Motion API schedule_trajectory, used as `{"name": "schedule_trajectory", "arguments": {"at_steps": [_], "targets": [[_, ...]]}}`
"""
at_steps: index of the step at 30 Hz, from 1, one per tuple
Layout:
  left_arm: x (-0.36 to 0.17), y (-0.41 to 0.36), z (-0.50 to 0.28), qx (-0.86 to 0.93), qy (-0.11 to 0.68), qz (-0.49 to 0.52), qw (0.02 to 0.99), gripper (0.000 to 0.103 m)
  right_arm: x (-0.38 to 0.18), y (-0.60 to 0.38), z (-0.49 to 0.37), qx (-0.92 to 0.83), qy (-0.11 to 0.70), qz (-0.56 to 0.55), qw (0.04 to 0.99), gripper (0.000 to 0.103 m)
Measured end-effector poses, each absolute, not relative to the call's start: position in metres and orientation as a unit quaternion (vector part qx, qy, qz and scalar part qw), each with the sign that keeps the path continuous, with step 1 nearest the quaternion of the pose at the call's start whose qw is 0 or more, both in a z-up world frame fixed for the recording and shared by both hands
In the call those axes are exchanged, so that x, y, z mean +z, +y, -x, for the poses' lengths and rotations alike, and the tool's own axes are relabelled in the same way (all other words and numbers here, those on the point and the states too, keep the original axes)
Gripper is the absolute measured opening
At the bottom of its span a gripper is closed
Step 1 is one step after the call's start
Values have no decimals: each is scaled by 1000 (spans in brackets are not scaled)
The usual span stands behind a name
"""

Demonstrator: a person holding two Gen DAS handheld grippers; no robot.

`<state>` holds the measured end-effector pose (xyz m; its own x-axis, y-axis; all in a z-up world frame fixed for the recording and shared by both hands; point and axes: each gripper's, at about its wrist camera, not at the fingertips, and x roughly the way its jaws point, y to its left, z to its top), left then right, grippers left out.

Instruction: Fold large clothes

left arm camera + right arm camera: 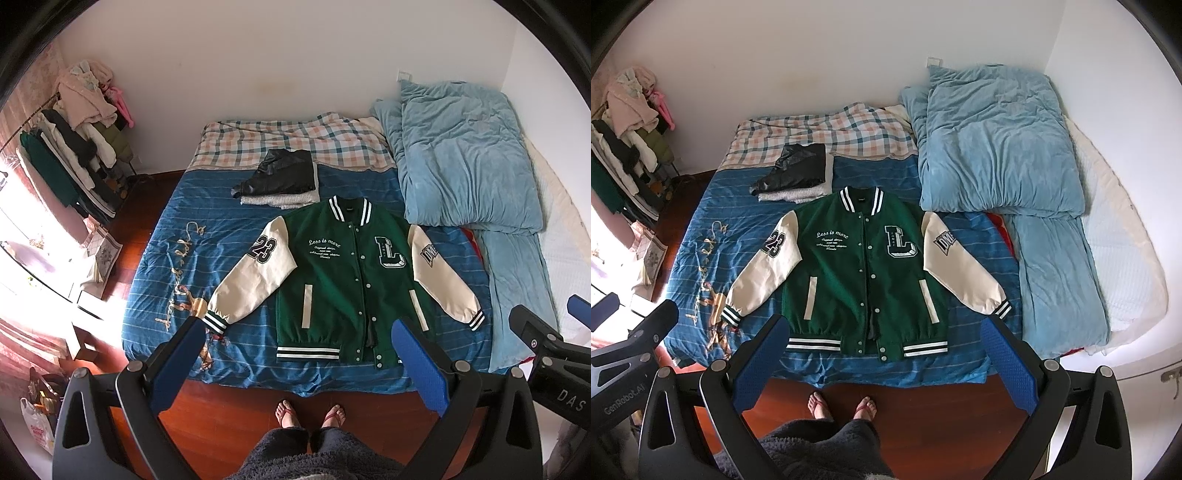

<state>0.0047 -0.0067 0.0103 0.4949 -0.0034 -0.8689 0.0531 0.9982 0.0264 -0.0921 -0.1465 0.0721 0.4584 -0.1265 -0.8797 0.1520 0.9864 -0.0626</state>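
Jacket [343, 280] lay flat, front up, on bed [155, 258], sleeves spread | looked soft, thick, a bit heavy | left claw [295, 363] wide open, empty | right claw [882, 362] wide open, empty | best hold: striped cuffs, hem.

We see both fisheye views sharp at centre and strongly bowed toward black vignetted corners, with daylight flooding in from nine o'clock, blowing out the floor [48, 280] there to white glare while the bed [177, 236] stays evenly, softly lit.
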Motion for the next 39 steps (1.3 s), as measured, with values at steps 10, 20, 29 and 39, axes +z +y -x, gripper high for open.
{"name": "schedule_trajectory", "arguments": {"at_steps": [10,20,29,39], "targets": [[18,-6,-9,-18,502,-23,865,103,76,-147,90,-82,512,-12,855,103],[23,-9,-13,-17,499,-22,866,103,76,-145,91,-82,510,-10,856,103],[36,-12,-22,-18,497,-21,868,103,76,-144,92,-83,509,-10,857,103],[36,-12,-21,-18,495,-21,868,103,74,-143,94,-83,508,-10,857,103]]}}
